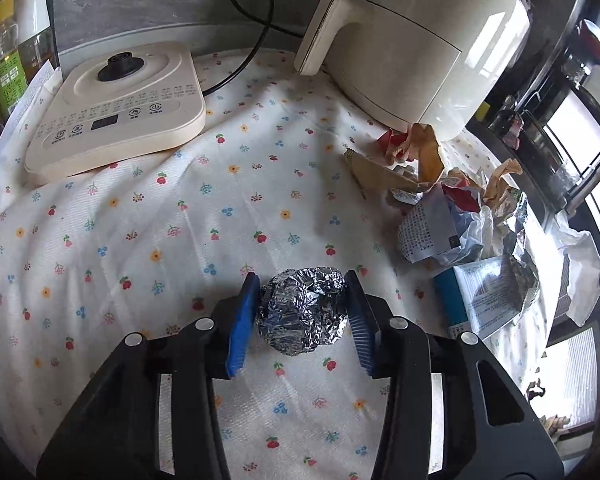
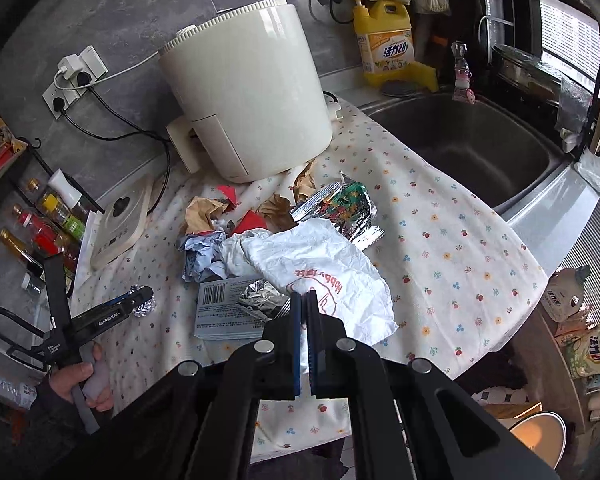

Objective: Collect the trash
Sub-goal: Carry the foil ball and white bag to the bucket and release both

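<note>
Left wrist view: the left gripper (image 1: 302,304) straddles a crumpled foil ball (image 1: 303,312) low in the centre on the floral cloth (image 1: 140,240), blue pads touching its sides. Right wrist view: the right gripper (image 2: 305,312), bottom centre, is pressed together above a white wrapper (image 2: 320,260); whether it pinches the paper is unclear.

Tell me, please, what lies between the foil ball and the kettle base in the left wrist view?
Only bare floral cloth lies between the foil ball and the kettle base.

a flowered cloth (image 1: 140,248) covers the counter, bearing a foil ball (image 1: 302,310), kettle base (image 1: 116,108), air fryer (image 2: 244,104) and crumpled trash (image 2: 300,248).
</note>
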Tool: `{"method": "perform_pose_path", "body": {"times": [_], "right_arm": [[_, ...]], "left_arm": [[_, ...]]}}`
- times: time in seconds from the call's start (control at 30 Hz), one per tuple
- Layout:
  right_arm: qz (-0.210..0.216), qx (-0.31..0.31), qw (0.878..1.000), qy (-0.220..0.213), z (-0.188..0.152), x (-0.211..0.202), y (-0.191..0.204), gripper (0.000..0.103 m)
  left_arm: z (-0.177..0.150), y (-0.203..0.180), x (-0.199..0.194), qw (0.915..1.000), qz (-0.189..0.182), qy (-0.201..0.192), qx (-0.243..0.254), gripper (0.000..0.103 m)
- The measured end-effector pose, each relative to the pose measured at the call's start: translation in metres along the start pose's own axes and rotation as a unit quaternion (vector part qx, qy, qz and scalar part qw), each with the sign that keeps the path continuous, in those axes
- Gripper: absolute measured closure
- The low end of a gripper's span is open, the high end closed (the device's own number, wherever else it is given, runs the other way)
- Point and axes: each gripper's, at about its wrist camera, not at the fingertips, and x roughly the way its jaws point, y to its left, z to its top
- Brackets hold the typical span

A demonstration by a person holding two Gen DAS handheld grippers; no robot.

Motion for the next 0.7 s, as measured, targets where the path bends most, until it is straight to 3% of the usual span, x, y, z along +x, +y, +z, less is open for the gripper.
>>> {"method": "perform_pose_path", "body": {"times": [0.37,0.7], "right_arm": [[-0.021,0.042,0.999,-0.020,-0.051,-0.066,-0.062,0.099],[-0.080,0.130,0.988,-0.020,-0.126,-0.119,-0.161,0.099]], "left_arm": [[-0.021,-0.078,-0.051,0.9977,-0.025,-0.044,0.046,0.060],[-0.068,-0.194,-0.068,0.9874,-0.090,-0.019,0.128,0.060]]}}
